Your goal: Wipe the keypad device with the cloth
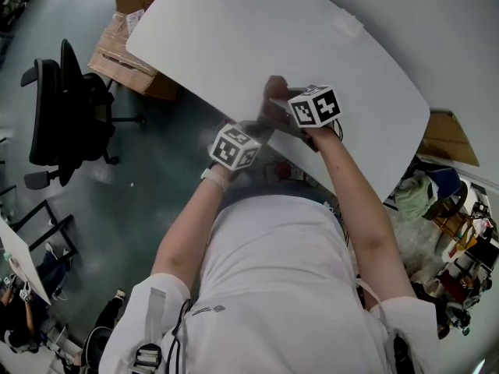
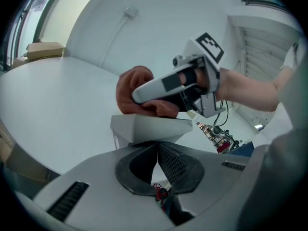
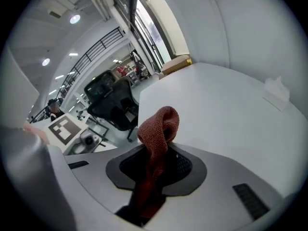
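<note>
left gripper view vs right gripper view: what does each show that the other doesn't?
Only the left gripper view: the keypad device, pinched in the left claw, and the right claw from outside, holding the cloth on the device's top.
Only the right gripper view: the cloth gripped between the right claw's own jaws, a black office chair, and the left claw's marker cube. No device is visible there.
Both: the reddish cloth and the white table.

black office chair (image 1: 66,111) on teal floor (image 1: 148,185)
</note>
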`<state>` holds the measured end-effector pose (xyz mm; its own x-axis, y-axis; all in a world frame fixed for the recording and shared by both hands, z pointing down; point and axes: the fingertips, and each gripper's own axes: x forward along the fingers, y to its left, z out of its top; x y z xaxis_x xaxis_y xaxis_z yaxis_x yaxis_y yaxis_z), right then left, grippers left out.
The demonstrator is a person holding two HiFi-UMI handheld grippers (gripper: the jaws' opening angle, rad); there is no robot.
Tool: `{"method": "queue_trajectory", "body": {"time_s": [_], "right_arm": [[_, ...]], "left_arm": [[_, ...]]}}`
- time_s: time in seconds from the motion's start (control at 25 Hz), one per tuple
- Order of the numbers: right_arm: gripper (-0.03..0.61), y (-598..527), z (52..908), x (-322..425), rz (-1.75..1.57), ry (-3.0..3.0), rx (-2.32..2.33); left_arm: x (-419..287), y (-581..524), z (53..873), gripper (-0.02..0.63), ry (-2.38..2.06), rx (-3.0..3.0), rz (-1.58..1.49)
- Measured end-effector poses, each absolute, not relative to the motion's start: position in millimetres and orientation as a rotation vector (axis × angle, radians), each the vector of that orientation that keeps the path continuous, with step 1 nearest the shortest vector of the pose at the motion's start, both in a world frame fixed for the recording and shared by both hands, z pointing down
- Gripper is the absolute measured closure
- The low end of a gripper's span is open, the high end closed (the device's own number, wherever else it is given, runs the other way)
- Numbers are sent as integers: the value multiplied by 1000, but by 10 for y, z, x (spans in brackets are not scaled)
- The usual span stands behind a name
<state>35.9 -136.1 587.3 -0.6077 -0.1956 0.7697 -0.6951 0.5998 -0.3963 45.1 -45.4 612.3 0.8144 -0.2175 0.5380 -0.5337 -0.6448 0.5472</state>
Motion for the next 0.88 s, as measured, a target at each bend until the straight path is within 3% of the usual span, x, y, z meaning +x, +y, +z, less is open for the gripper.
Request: {"method": "queue_trajectory", "body": {"time_s": [0.68, 0.88], "right_arm": [[482, -736, 5986, 1737, 924, -2036, 1132], [482, -755, 5599, 1864, 955, -2212, 1345]], "left_arm": [[493, -369, 6136, 603, -467, 2279, 633], [385, -298, 5927, 603, -475, 2293, 629]]}}
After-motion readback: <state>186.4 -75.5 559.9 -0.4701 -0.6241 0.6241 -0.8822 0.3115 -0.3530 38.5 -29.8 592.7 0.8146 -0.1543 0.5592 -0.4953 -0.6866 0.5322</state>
